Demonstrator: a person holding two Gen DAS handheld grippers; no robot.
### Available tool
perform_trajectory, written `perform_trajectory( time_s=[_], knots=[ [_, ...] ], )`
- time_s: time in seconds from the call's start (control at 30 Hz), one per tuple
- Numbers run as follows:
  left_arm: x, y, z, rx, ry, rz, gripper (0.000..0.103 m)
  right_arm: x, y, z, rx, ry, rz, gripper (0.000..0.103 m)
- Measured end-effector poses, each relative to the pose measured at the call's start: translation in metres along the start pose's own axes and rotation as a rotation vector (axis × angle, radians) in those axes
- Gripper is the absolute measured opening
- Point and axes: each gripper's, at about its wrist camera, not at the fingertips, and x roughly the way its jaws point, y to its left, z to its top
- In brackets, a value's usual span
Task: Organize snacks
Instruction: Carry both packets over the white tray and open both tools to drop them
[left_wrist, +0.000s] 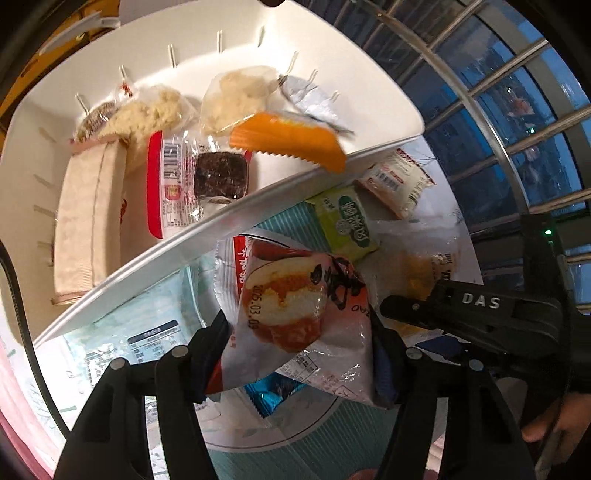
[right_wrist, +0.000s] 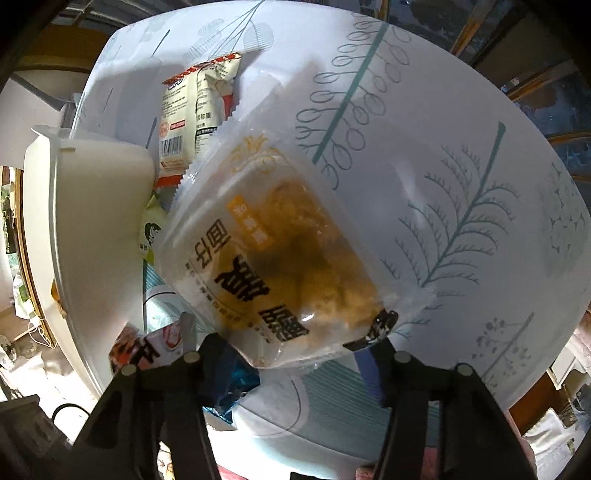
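Note:
My left gripper (left_wrist: 299, 354) is shut on a white and red cake packet (left_wrist: 295, 295), held above the table beside the white bin (left_wrist: 221, 221). The bin holds several wrapped snacks, and an orange packet (left_wrist: 291, 142) lies over its near rim. My right gripper (right_wrist: 295, 362) is shut on a clear packet of yellow pastry (right_wrist: 280, 251), raised over the tablecloth. In the left wrist view the right gripper (left_wrist: 461, 314) shows at the right with that packet (left_wrist: 417, 273).
On the patterned tablecloth (right_wrist: 443, 184) lie a green packet (left_wrist: 343, 221), a beige barcoded packet (right_wrist: 195, 110) and a blue packet (left_wrist: 273, 395). The white bin (right_wrist: 92, 221) stands at the table's left. A window grille (left_wrist: 517, 110) runs behind the table.

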Motion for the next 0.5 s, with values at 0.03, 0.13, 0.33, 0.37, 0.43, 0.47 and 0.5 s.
perform_trajectory(
  time_s=[0.03, 0.13, 0.33, 0.37, 0.43, 0.47, 0.5],
  knots=[
    [-0.004, -0.001, -0.002, 0.008, -0.002, -0.005, 0.064, -0.001, -0.003, -0.002, 0.004, 0.0, 0.002, 0.055],
    [-0.018, 0.0, -0.007, 0.035, -0.012, -0.019, 0.064, 0.001, -0.001, -0.006, 0.023, 0.001, 0.007, 0.054],
    [-0.049, -0.002, -0.016, 0.095, -0.041, -0.044, 0.064, -0.003, -0.009, -0.02, 0.043, 0.002, 0.014, 0.053],
    [-0.054, 0.0, -0.017, 0.101, -0.044, -0.052, 0.064, -0.006, -0.009, -0.022, 0.043, -0.002, 0.019, 0.053],
    [-0.064, 0.001, -0.019, 0.114, -0.052, -0.06, 0.065, -0.013, -0.009, -0.028, 0.043, -0.016, 0.029, 0.053],
    [-0.07, 0.003, -0.02, 0.122, -0.06, -0.062, 0.065, -0.017, -0.009, -0.03, 0.042, -0.025, 0.034, 0.053],
    [-0.077, 0.004, -0.021, 0.13, -0.069, -0.061, 0.065, -0.022, -0.008, -0.031, 0.039, -0.04, 0.039, 0.053]
  ],
)
